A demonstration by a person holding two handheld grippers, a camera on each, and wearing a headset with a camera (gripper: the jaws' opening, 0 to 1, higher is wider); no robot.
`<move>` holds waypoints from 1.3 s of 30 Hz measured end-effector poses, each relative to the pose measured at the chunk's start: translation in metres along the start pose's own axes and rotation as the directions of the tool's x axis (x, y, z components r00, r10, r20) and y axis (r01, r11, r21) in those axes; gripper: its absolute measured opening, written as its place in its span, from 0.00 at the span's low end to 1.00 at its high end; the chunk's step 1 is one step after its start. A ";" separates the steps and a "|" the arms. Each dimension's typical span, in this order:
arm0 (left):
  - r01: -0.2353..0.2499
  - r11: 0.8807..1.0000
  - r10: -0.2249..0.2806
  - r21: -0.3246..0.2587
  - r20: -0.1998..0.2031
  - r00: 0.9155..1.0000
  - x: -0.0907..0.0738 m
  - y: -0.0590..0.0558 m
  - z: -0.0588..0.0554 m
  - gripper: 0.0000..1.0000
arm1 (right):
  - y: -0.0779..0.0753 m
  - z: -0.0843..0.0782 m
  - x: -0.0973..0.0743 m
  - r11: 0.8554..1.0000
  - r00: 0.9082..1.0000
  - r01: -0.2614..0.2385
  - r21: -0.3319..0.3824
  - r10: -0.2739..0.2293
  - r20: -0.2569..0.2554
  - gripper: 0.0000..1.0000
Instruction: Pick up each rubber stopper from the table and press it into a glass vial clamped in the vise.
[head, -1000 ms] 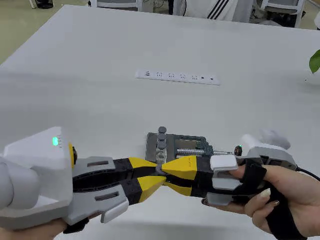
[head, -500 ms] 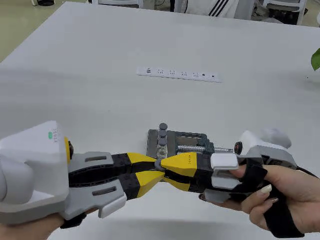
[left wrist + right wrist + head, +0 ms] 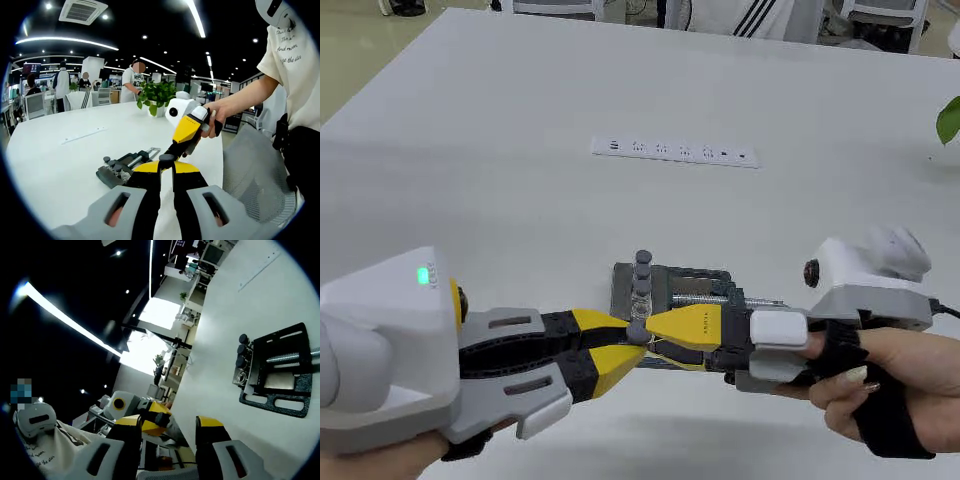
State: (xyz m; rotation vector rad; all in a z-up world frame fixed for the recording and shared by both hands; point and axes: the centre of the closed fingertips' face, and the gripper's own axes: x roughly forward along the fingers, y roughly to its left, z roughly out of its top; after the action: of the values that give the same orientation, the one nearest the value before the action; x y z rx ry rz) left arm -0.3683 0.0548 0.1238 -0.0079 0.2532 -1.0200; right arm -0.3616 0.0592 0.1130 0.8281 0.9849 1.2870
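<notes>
A grey rubber stopper (image 3: pixel 637 330) is pinched in the yellow tips of my left gripper (image 3: pixel 632 341), which reaches in from the lower left; the left gripper view shows that gripper (image 3: pixel 166 165) shut on the stopper (image 3: pixel 166 158). My right gripper (image 3: pixel 658 341) comes in from the right, its tips meeting the left tips at the stopper. In the right gripper view the right gripper (image 3: pixel 171 422) stands open. Just behind the tips sits the dark vise (image 3: pixel 688 288) with a row of stoppered glass vials (image 3: pixel 642 275) clamped at its left end; the same vise (image 3: pixel 280 375) and vials (image 3: pixel 242 353) are on the white table.
A white power strip (image 3: pixel 675 152) lies farther back on the white table (image 3: pixel 500 170). A green leaf (image 3: pixel 948 120) pokes in at the right edge. A potted plant (image 3: pixel 155 95) stands at the table's far end, with people and chairs beyond.
The right gripper has tilted up and drawn slightly to the right, its white body now higher. The left gripper still holds the stopper in front of the vise.
</notes>
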 end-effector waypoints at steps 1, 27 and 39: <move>0.001 1.000 -0.001 -0.002 -0.005 1.000 0.001 0.000 -0.001 0.05 | -0.001 0.001 -0.001 0.998 1.000 0.024 -0.060 -0.024 -0.013 0.41; 0.035 0.999 -0.034 0.000 -0.094 0.995 0.006 -0.006 -0.028 0.05 | -0.008 -0.011 -0.009 0.601 0.825 -0.003 -0.799 -0.451 -0.342 0.34; 0.046 0.999 -0.045 0.013 -0.114 0.993 0.008 -0.009 -0.032 0.05 | -0.009 -0.027 0.001 0.455 0.729 -0.156 -0.877 -0.546 -0.413 0.16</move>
State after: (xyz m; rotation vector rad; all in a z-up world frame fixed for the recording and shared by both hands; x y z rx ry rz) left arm -0.3785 0.0475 0.0926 0.0585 0.3500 -1.0693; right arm -0.3829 0.0578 0.0943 -0.6493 0.7182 1.6333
